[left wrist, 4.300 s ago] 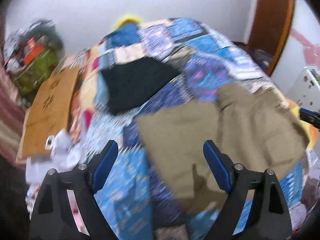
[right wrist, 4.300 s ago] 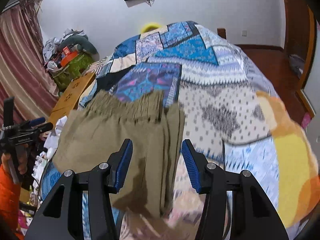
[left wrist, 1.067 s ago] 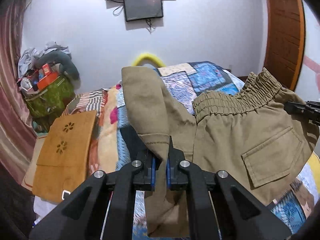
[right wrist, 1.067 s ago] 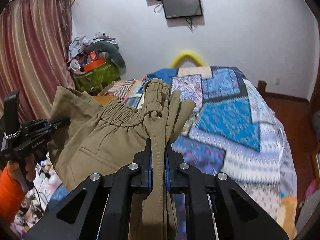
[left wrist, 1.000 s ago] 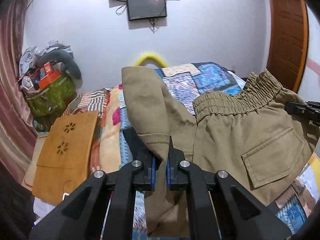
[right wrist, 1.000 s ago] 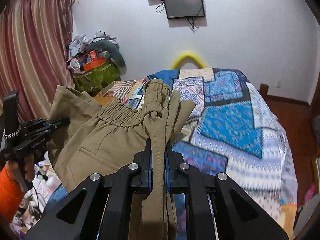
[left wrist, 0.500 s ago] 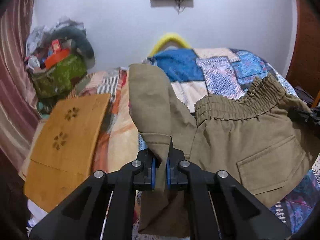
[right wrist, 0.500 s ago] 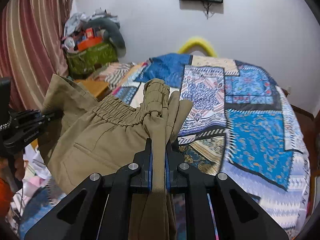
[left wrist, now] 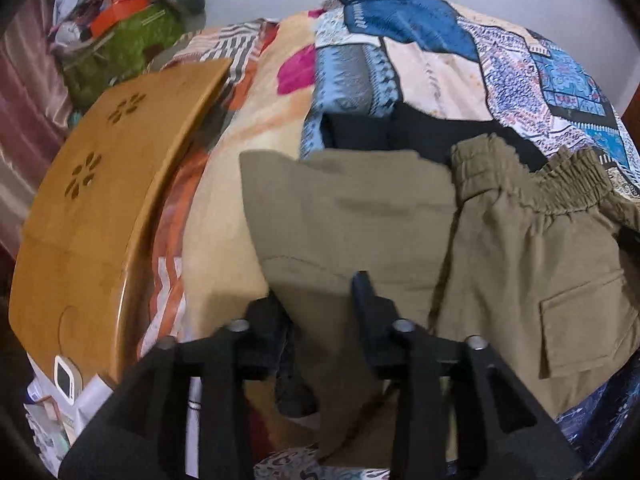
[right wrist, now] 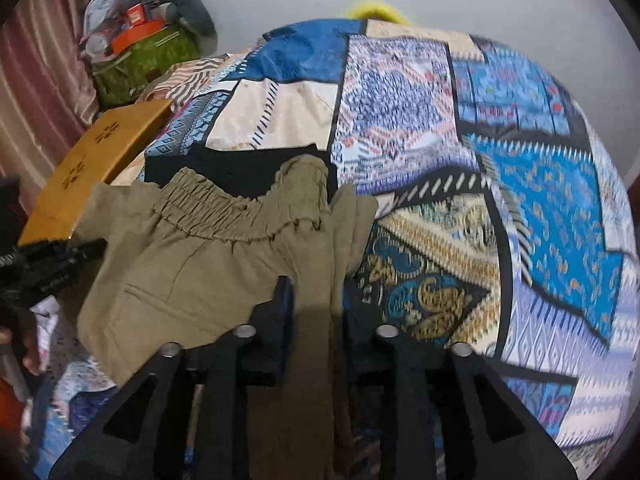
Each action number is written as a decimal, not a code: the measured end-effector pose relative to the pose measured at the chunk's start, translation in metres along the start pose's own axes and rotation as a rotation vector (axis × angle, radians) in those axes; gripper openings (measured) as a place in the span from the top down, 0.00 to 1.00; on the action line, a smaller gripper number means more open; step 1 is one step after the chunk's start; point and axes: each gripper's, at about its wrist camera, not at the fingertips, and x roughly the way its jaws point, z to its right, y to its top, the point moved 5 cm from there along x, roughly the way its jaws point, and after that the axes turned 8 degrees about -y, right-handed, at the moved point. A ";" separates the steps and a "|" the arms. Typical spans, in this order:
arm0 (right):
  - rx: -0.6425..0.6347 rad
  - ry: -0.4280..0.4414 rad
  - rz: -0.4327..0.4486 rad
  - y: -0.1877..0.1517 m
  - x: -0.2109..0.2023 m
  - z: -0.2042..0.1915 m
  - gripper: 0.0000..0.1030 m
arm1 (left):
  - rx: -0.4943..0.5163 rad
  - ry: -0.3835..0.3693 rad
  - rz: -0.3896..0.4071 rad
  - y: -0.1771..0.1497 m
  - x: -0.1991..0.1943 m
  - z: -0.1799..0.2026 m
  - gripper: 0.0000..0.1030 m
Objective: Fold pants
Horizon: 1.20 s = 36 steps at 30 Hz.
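The olive-khaki pants (left wrist: 520,264) lie folded on the patchwork quilt, elastic waistband (left wrist: 560,184) far, a back pocket (left wrist: 580,332) at the right. My left gripper (left wrist: 320,296) is open, its jaws parted around the hem fold of a leg. In the right wrist view the pants (right wrist: 208,264) spread left of centre. My right gripper (right wrist: 316,296) is open too, with the bunched side of the waist between its parted jaws. The left gripper (right wrist: 44,268) shows at the left edge there.
A black folded garment (left wrist: 400,132) lies on the quilt just beyond the pants. A wooden lap desk (left wrist: 100,208) leans at the bed's left side. A green bag with clutter (left wrist: 120,40) stands by the wall. The patchwork quilt (right wrist: 500,160) stretches right.
Both grippers have come down from holding the pants up in the air to the bed. Both have opened, and the pants now rest on the quilt.
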 end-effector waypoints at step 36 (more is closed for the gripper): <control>0.027 0.038 0.875 -0.127 -0.460 -0.064 0.31 | 0.226 -0.217 0.887 -0.163 -0.528 0.122 0.09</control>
